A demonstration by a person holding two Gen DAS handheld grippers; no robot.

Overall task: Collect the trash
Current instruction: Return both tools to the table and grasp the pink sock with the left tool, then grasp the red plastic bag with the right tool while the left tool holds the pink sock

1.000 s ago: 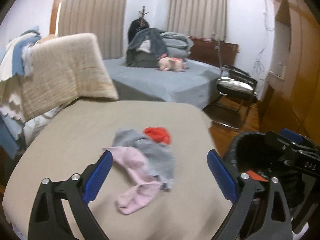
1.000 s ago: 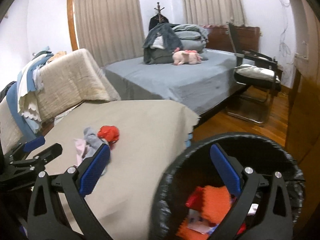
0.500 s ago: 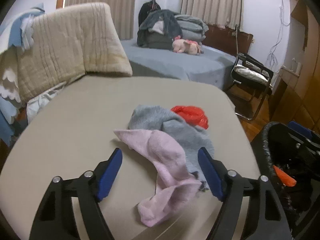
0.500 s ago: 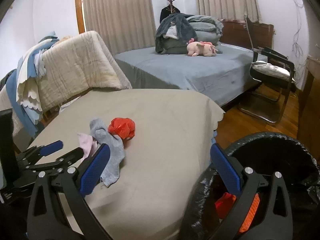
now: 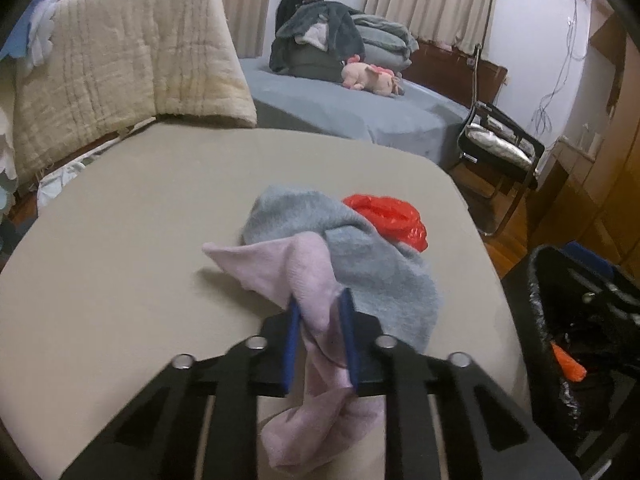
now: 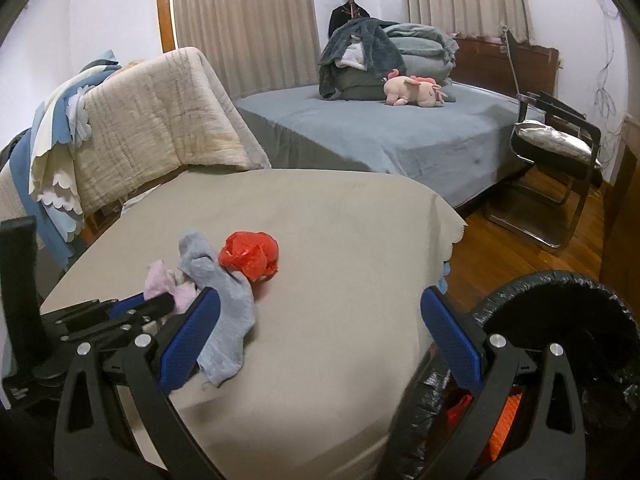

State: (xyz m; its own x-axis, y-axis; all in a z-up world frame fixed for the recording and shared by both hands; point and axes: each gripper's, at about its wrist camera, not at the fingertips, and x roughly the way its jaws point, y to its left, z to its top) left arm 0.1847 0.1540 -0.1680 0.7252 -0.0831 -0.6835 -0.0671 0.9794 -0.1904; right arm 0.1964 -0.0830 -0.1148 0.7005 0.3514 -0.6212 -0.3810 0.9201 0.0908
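Observation:
A pink sock (image 5: 308,280) lies on the beige table (image 5: 140,208) under a grey sock (image 5: 360,264), with a crumpled red plastic bag (image 5: 388,220) just behind. My left gripper (image 5: 320,320) is shut on the pink sock's middle. In the right wrist view the pink sock (image 6: 160,284), the grey sock (image 6: 224,304) and the red bag (image 6: 250,254) show, with the left gripper (image 6: 160,304) at the pink sock. My right gripper (image 6: 320,332) is open and empty, over the table's near right edge. A black-lined trash bin (image 6: 560,292) stands right of the table, orange and red trash inside.
The bin also shows in the left wrist view (image 5: 536,280). A beige quilt (image 5: 120,64) hangs over a rack at the back left. A grey bed (image 6: 380,136) with a pink plush (image 6: 412,90) is behind. A black chair (image 6: 556,140) stands on the wood floor.
My left gripper has moved forward and down to the socks and closed on the pink sock. My right gripper has shifted left from over the bin toward the table, still open.

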